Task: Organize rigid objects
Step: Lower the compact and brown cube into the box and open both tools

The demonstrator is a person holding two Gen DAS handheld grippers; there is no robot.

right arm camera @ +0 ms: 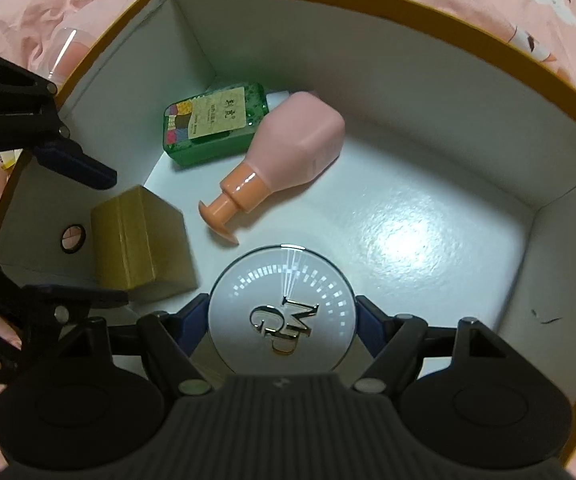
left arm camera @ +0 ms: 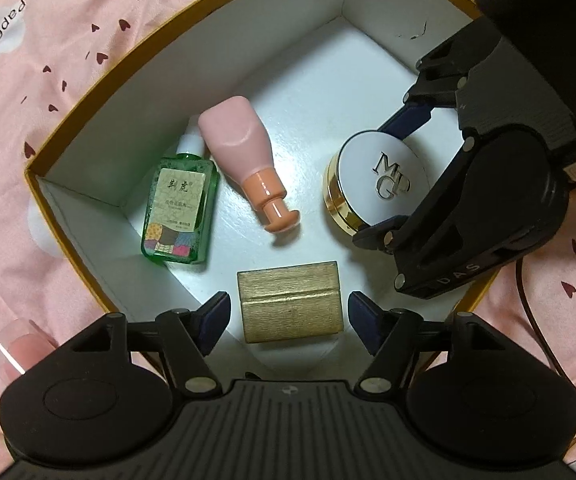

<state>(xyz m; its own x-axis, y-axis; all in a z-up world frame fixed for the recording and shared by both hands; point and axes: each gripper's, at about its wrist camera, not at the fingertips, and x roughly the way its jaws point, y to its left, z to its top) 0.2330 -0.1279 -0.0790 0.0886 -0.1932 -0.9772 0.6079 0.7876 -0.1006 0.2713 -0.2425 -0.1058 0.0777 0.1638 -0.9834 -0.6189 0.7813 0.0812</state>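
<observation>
Four things are already inside the open box (left arm camera: 192,92): the green bottle (left arm camera: 180,208) and the pink pump bottle (left arm camera: 244,160) lie side by side and touch each other near one corner, the gold block (left arm camera: 289,300) stands close to a wall, and the round compact (right arm camera: 282,312) is low over the white floor.

The left hand-held gripper (left arm camera: 288,316) has its jaws wide on both sides of the gold block, with a clear gap to each pad, so the block looks released. The right hand-held gripper (right arm camera: 282,324) has its pads against the sides of the compact and seems to hold it; whether the compact already rests on the floor I cannot tell from these views.

I judge the task almost complete. What is left is to let go of the compact. A clear cup (left arm camera: 12,348) lies outside on the pink cloth (left arm camera: 88,60); maybe it must also go in.
</observation>
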